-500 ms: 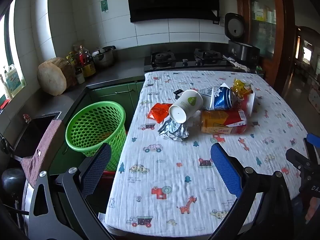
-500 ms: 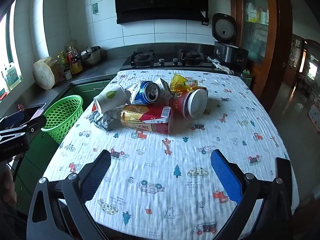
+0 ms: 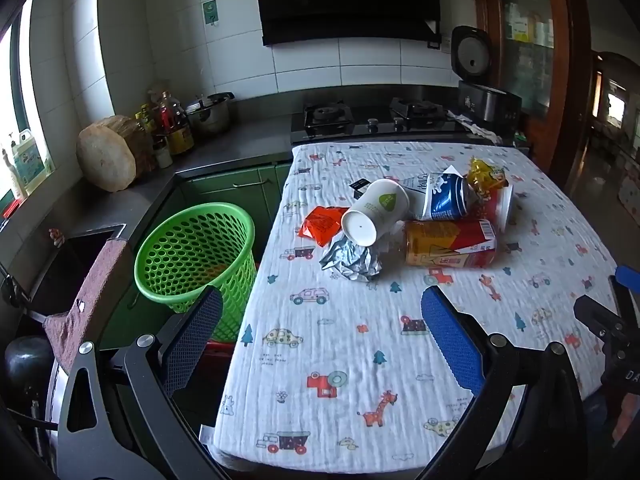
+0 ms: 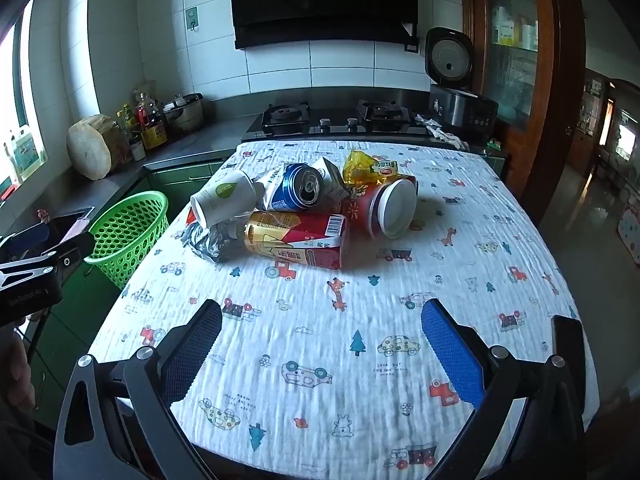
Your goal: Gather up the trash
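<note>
Left hand-held gripper [image 3: 320,344], right hand-held gripper [image 4: 320,344]: both wide open, holding nothing. Trash heap [image 4: 304,216] on worktop [image 4: 360,320], 12 o'clock. Green basket [image 3: 196,256], 10 o'clock.

A white paper cup [image 3: 376,212] lies tipped over crumpled silver foil [image 3: 352,258], beside a blue can [image 4: 298,188], a red-gold carton [image 4: 298,240], a red cup [image 4: 390,208], and an orange wrapper [image 3: 322,224]. A green mesh plastic basket [image 3: 196,248] stands left.

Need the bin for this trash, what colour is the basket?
Green basket, clearest in the left wrist view.
</note>
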Demonstrator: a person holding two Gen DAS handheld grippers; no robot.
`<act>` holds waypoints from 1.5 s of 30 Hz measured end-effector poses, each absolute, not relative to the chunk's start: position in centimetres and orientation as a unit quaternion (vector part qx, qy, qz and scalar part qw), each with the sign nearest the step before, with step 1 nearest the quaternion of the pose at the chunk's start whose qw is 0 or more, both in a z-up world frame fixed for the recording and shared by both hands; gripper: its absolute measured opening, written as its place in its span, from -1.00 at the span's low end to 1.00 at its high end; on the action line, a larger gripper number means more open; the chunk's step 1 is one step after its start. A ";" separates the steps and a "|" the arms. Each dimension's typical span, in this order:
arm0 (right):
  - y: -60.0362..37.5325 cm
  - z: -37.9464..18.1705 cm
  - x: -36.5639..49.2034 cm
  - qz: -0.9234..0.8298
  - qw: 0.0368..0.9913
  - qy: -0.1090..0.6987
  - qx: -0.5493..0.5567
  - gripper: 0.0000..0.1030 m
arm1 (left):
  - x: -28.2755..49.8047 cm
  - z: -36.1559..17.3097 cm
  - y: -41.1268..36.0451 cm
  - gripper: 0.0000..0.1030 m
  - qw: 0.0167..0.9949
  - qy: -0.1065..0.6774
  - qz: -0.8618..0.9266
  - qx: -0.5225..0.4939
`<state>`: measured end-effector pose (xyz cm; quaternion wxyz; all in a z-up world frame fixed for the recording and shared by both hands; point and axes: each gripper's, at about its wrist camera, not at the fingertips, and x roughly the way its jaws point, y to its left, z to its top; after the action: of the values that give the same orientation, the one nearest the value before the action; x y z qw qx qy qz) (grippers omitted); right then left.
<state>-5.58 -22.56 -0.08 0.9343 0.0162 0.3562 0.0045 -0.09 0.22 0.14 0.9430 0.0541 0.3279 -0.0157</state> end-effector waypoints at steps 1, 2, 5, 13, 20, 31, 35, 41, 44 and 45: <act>-22.6 -0.1 -5.6 0.004 0.934 0.356 0.016 0.88 | -0.1 0.2 0.2 0.91 0.943 0.328 -0.016 0.054; -22.6 0.0 -5.6 0.005 0.935 0.355 0.016 0.88 | -0.1 0.0 0.3 0.91 0.943 0.328 -0.016 0.054; -22.6 -0.1 -5.6 0.006 0.934 0.357 0.016 0.88 | -0.1 0.0 0.3 0.91 0.943 0.328 -0.016 0.054; -22.3 -0.1 -5.6 0.006 0.934 0.356 0.016 0.88 | -0.1 -0.1 0.4 0.91 0.943 0.328 -0.017 0.053; -22.1 0.0 -5.4 0.006 0.934 0.356 0.014 0.88 | 0.0 -0.4 0.7 0.91 0.942 0.330 -0.013 0.052; -21.9 0.0 -5.1 0.007 0.935 0.356 0.013 0.88 | 0.5 -0.7 1.1 0.91 0.941 0.334 -0.012 0.051; -22.0 -0.1 -5.1 0.006 0.934 0.357 0.013 0.88 | 0.6 -0.6 1.0 0.91 0.941 0.334 -0.011 0.054; -21.9 -0.2 -4.7 0.007 0.934 0.358 0.013 0.88 | 1.0 -0.4 1.0 0.91 0.941 0.334 -0.012 0.055; -21.9 -0.2 -4.6 0.007 0.934 0.358 0.014 0.88 | 1.2 -0.4 0.9 0.91 0.941 0.334 -0.013 0.057; -21.8 -0.2 -4.5 0.008 0.934 0.357 0.014 0.88 | 1.2 -0.3 0.9 0.91 0.941 0.334 -0.013 0.057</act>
<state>-4.50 -21.85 -0.23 0.9338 0.0140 0.3575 0.0077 1.24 0.92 -0.35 0.9408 0.0573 0.3338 -0.0133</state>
